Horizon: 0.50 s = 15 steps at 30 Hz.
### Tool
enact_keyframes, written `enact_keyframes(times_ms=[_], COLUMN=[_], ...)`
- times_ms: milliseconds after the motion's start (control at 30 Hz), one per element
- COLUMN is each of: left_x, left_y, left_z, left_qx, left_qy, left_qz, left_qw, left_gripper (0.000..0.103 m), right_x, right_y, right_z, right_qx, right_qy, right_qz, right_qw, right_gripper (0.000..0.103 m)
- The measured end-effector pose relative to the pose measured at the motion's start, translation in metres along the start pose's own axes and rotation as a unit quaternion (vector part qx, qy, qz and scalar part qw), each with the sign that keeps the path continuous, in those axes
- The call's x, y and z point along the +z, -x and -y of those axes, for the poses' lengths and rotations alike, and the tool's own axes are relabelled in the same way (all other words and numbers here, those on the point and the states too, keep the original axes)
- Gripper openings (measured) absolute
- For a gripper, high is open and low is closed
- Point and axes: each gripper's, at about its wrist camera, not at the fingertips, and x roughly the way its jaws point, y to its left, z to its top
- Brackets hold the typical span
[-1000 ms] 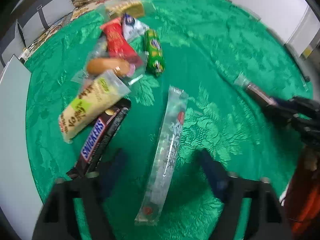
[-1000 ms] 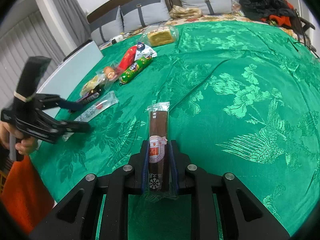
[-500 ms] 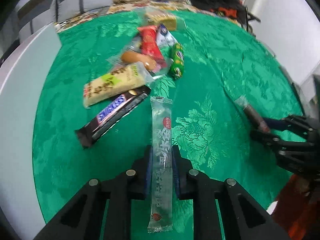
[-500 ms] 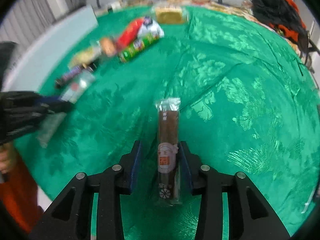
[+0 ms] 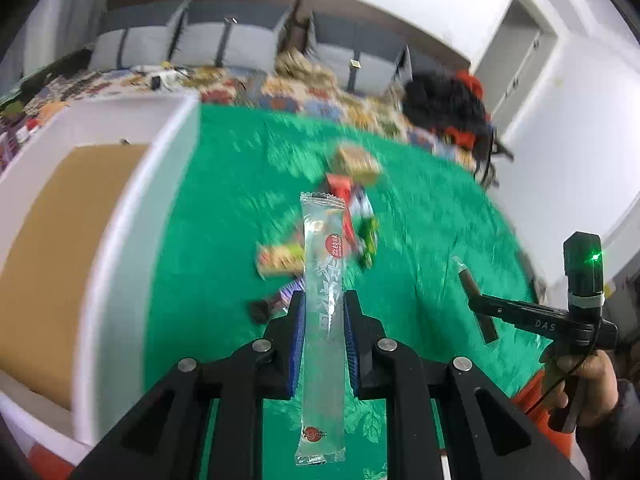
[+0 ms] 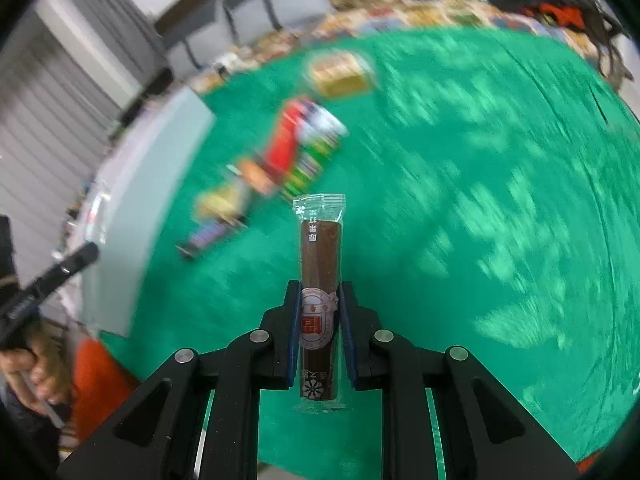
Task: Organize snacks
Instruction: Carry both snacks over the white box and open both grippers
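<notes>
While each gripper clamps one snack, left gripper (image 5: 323,312) the clear stick (image 5: 323,280), right gripper (image 6: 319,300) the brown bar (image 6: 320,256), the white box (image 5: 120,216) looks empty and a pile of snacks (image 5: 344,220) lies beside it.

Both wrist cameras look forward and down along their fingers at the green tablecloth (image 5: 420,240); both share the snack pile (image 6: 280,160) toward twelve o'clock

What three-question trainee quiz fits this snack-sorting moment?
1. True or false: the left gripper is shut on the clear snack stick.
2. The right gripper holds: A) the brown snack bar B) a red packet C) nothing.
3. What colour is the cloth under the snack pile?

Key: 1 true; 2 A; 3 green.
</notes>
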Motion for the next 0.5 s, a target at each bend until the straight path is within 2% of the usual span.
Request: enact_keyframes(times_ms=[100, 233, 400, 500], left_x=[0.018, 0.038, 0.042, 0.038], left_y=[0.03, 0.061, 0.074, 0.072], left_z=[-0.027, -0.078, -0.151, -0.187], left_qx=[0.011, 0.067, 0.126, 0.155], left_qy=[0.015, 0.034, 0.074, 0.095], left_qz=[0.026, 0.052, 0.05, 0.039], left_qw=[0.9995, 0.9959, 0.9881, 0.9826], left_gripper=[0.018, 0.018, 0.017, 0.017], right_x=[0.028, 0.06, 0.083, 0.088], right_y=[0.012, 0.013, -0.006, -0.026], right_z=[-0.046, -0.119, -0.213, -0.264], right_qx=[0.038, 0.096, 0.16, 0.171], right_qy=[0.024, 0.059, 0.105, 0.138], right_qz=[0.025, 0.041, 0.026, 0.019], right_qw=[0.999, 0.993, 0.981, 0.975], right_gripper=[0.019, 0.019, 0.019, 0.019])
